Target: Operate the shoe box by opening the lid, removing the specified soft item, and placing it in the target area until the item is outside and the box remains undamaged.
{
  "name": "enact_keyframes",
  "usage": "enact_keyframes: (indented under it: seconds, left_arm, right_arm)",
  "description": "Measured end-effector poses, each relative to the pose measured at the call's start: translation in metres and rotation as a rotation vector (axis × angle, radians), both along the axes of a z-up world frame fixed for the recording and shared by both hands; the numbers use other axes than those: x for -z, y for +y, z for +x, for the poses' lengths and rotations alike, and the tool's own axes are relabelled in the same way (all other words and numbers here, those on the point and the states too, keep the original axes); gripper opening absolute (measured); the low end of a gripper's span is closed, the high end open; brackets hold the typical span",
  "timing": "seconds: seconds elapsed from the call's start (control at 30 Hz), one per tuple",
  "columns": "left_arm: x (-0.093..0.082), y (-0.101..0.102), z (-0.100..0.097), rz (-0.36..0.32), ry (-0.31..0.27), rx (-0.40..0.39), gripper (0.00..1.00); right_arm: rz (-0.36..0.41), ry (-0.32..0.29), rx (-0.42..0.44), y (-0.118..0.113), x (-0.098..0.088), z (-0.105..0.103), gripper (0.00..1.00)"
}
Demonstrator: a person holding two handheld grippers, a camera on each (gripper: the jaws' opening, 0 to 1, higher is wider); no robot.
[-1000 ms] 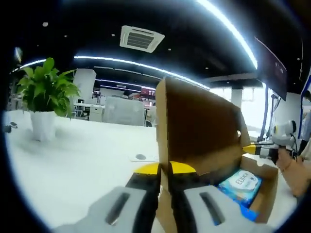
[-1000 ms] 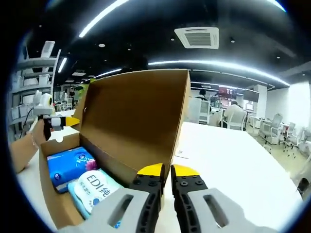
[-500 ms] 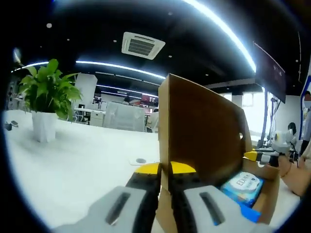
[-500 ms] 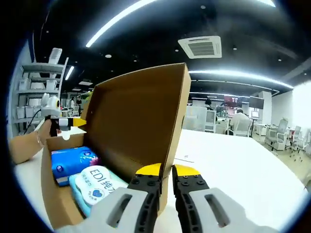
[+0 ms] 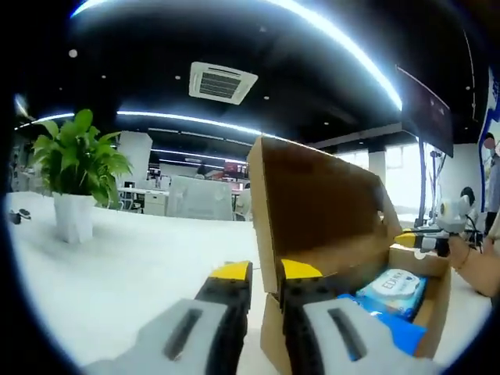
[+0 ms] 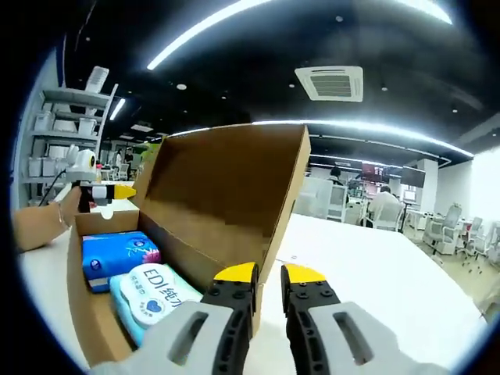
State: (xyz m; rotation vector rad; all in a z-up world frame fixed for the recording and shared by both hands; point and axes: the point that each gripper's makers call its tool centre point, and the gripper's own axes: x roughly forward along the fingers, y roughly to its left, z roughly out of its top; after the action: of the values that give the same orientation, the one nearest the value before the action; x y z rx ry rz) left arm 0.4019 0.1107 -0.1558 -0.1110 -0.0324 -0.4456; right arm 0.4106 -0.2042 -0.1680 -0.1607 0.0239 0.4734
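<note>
The brown cardboard shoe box (image 5: 433,301) (image 6: 86,312) stands on a white table with its lid (image 5: 320,211) (image 6: 223,195) raised upright. Inside lie a blue soft pack (image 6: 117,256) (image 5: 400,330) and a pale wipes pack marked EDI (image 6: 156,297) (image 5: 394,283). My left gripper (image 5: 266,271) is open, its yellow-tipped jaws straddling the lid's near edge with a gap. At the lid's other end my right gripper (image 6: 269,273) is likewise open, its jaws slightly apart beside the edge. Each gripper shows in the other's view, the right gripper (image 5: 422,238) and the left gripper (image 6: 101,191), each held by a hand.
A potted green plant (image 5: 74,168) stands on the white table (image 5: 133,273) to the left of the box. Shelving (image 6: 78,101) rises behind the box on one side, and office chairs (image 6: 445,230) and desks stand beyond the table (image 6: 375,273).
Both grippers' jaws have spread apart and let go of the lid's edge, which they pinched before. The lid stays upright. Both views have shifted slightly.
</note>
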Motion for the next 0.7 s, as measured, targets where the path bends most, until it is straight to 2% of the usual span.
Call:
enact_keyframes:
  seconds: [0.27,0.37,0.43,0.5,0.7]
  left_arm:
    - [-0.007,0.004,-0.001,0.051,-0.046,-0.040,0.12]
    - [-0.012,0.014,0.000,0.074,-0.076,-0.089,0.01]
    - [-0.010,0.016,0.002,0.062,-0.061,-0.080,0.00]
    - [-0.007,0.015,0.003,0.014,-0.038,-0.059,0.00]
    - [-0.011,0.015,0.002,-0.047,-0.037,-0.027,0.00]
  right_arm:
    - [0.015,-0.028,0.016,-0.003,-0.008,0.000,0.11]
    - [0.019,-0.041,0.022,-0.004,-0.010,0.000,0.10]
    - [0.016,-0.051,0.031,-0.004,-0.011,0.000,0.09]
    - [0.004,-0.059,0.036,-0.004,-0.012,0.000,0.08]
    - [0.025,-0.049,0.026,-0.004,-0.011,0.002,0.06]
